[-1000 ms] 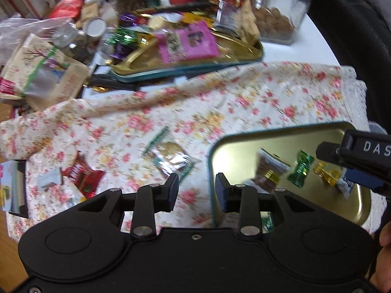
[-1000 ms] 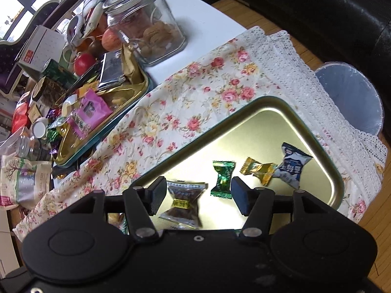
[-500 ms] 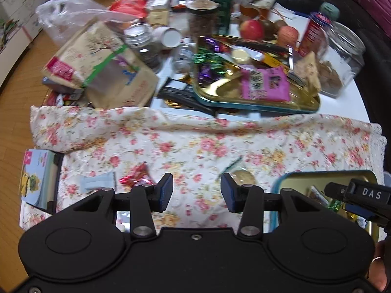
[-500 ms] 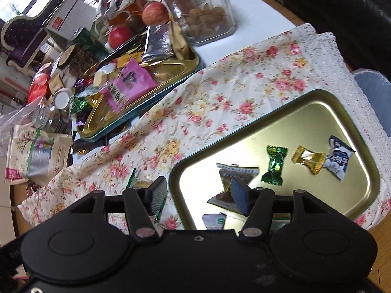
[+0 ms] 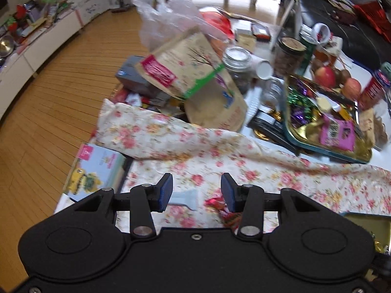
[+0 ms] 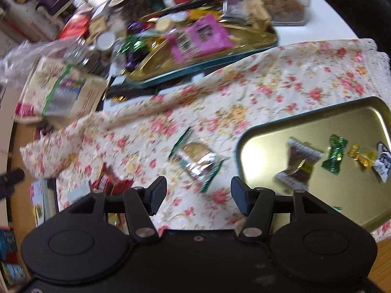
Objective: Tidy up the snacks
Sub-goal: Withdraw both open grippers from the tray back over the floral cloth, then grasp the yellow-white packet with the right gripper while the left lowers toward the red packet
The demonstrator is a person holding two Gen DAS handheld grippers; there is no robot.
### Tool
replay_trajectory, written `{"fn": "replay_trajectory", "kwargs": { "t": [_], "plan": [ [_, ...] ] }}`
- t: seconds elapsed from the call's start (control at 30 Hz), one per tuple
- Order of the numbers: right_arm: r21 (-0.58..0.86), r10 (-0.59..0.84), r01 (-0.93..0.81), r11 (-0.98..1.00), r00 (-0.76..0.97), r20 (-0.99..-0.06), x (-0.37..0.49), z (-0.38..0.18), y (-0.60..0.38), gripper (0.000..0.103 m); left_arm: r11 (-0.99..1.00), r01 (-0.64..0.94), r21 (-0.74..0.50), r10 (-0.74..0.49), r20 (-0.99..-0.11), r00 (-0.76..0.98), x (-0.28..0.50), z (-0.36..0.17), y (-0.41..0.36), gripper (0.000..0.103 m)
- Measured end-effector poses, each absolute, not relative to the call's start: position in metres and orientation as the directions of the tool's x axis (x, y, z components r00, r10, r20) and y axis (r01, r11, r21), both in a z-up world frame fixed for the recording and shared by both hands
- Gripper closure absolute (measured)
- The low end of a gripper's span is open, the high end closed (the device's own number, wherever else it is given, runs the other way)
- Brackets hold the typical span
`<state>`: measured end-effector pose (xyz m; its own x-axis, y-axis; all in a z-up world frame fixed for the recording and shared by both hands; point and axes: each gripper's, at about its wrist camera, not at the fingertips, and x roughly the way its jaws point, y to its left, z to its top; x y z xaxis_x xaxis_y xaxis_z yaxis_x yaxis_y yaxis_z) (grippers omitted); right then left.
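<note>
1. The left gripper (image 5: 196,191) is parted halfway and empty; its jaws have just been opening above a red candy (image 5: 216,202) on the flowered cloth (image 5: 220,151).
2. The right gripper (image 6: 198,196) is equally apart, gripping nothing.
3. A clear-wrapped biscuit (image 6: 195,157) lies at its twelve o'clock.
4. The gold tray (image 6: 256,151) with four sweets sits at two o'clock.

A warm wooden plank floor (image 5: 56,102) is seen beside the table, bordered at the left by a low white cabinet (image 5: 36,46), with a dark sofa (image 5: 354,36) set beyond the table's far right corner.
</note>
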<state>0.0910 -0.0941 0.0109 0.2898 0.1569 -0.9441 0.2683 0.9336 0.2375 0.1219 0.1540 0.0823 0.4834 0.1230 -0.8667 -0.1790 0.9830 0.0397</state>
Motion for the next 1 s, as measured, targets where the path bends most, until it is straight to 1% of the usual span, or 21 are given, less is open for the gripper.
{"fn": "replay_trajectory", "kwargs": {
  "t": [0.1,0.23,0.4,0.53,0.83,1.0],
  "plan": [
    [0.253,0.196,0.217,0.943,0.255,-0.947,0.092,0.005,-0.066,0.042,0.983,-0.177,0.050,0.130,-0.870,0.475,0.122,0.080,0.167,0.050],
    [0.283,0.241,0.163,0.945,0.237,-0.941,0.092,-0.002,-0.032,0.042,0.981,-0.190,0.029,0.106,-0.905,0.411,0.126,0.065,0.182,0.050],
    [0.275,0.245,0.104,0.956,0.235,-0.941,0.093,-0.011,0.006,0.042,0.976,-0.215,-0.020,0.056,-0.938,0.342,0.129,0.052,0.196,0.050],
    [0.273,0.251,0.077,0.959,0.219,-0.943,0.098,-0.022,0.030,0.042,0.971,-0.229,-0.073,0.012,-0.938,0.347,0.128,0.058,0.202,0.050],
    [0.315,0.300,0.083,0.945,0.156,-0.941,0.103,-0.049,0.069,0.042,0.966,-0.228,-0.123,-0.028,-0.925,0.380,0.130,0.072,0.210,0.050],
    [0.281,0.271,0.067,0.957,0.134,-0.953,0.102,-0.064,0.088,0.042,0.958,-0.252,-0.135,-0.026,-0.919,0.392,0.129,0.076,0.220,0.050]
  ]
}}
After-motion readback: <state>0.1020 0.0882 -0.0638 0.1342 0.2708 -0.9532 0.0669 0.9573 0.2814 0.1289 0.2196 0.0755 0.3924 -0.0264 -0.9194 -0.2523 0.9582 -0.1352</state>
